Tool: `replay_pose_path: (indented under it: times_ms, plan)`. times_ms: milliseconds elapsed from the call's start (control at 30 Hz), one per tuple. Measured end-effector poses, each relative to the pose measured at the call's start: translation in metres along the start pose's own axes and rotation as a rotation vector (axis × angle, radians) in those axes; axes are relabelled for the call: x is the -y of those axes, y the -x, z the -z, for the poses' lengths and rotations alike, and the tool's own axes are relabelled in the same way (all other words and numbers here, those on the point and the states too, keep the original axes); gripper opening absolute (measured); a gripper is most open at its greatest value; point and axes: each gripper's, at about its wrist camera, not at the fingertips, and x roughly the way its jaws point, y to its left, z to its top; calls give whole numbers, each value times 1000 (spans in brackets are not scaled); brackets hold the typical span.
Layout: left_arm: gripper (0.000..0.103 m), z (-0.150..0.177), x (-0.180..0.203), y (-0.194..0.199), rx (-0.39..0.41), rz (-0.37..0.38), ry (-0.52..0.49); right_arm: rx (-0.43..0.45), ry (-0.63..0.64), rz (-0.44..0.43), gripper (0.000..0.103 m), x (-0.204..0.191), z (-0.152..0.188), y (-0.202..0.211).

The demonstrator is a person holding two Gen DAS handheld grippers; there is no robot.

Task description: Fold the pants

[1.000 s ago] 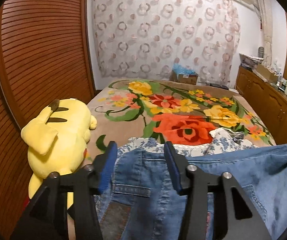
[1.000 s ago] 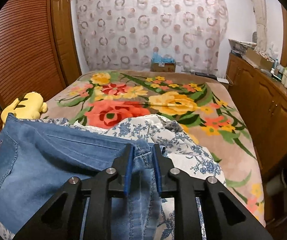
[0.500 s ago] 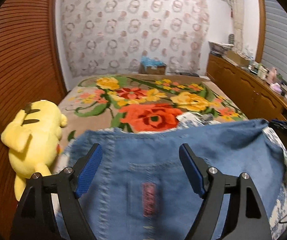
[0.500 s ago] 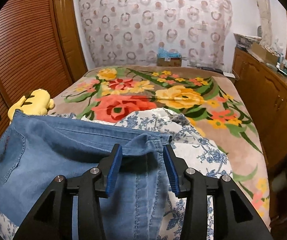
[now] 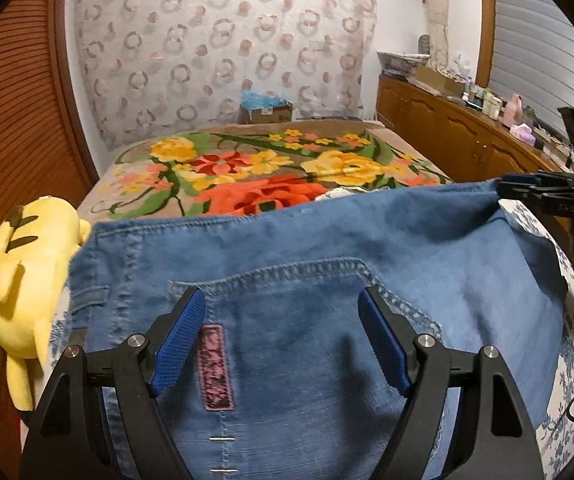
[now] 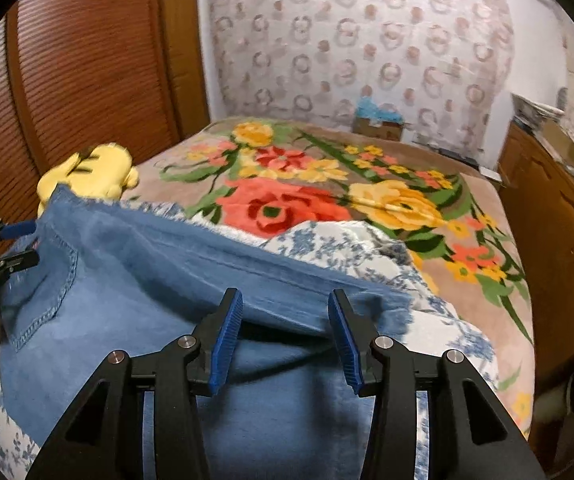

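Blue denim pants [image 5: 327, 248] lie folded on the near end of the bed, a back pocket with a pink label [image 5: 215, 364] facing up. My left gripper [image 5: 282, 300] hovers open and wide over that pocket, its pads touching nothing. In the right wrist view the pants [image 6: 127, 264] spread to the left, and my right gripper [image 6: 286, 300] stands open with the folded denim edge lying between its blue pads [image 6: 227, 336], which do not press on it. The right gripper [image 5: 535, 190] also shows at the pants' far right corner in the left wrist view.
A white cloth with blue flowers [image 6: 351, 248] lies under the pants on a floral blanket [image 6: 295, 200]. A yellow plush toy [image 5: 19, 272] sits at the bed's left edge by slatted wooden doors [image 5: 15, 120]. A wooden cabinet [image 5: 447, 132] lines the right side.
Both grippers have let go of the denim and opened. My left gripper slid right from the waistband corner to over the back pocket. The pants now lie flatter.
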Motion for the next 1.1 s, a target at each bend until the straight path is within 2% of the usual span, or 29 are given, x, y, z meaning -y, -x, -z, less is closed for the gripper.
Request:
replay_pose_path:
  times_ms: [133, 300, 433, 467, 500, 600, 800, 1100]
  plan:
    - [80, 2, 1, -6, -16, 7, -1, -51, 41, -21, 46, -2, -4, -16]
    - [80, 7, 0, -15, -44, 16, 9, -94, 122, 17, 46, -1, -12, -32]
    - [80, 9, 2, -22, -67, 9, -3, -115, 204, 11, 46, -10, -17, -36]
    - [80, 9, 3, -23, -69, 8, -3, -124, 225, 16, 40, -12, -17, -37]
    - [80, 9, 3, -23, -69, 7, -4, -132, 244, 25, 23, -16, -18, -39]
    - [80, 11, 2, -21, -60, 12, -2, -110, 270, 23, 8, -19, -24, -39]
    - [80, 11, -7, -14, -33, 14, 25, -41, 242, 71, 4, -19, -44, -39]
    - [80, 11, -14, -5, -3, 4, 47, -105, 211, 101, 4, -30, -58, -84]
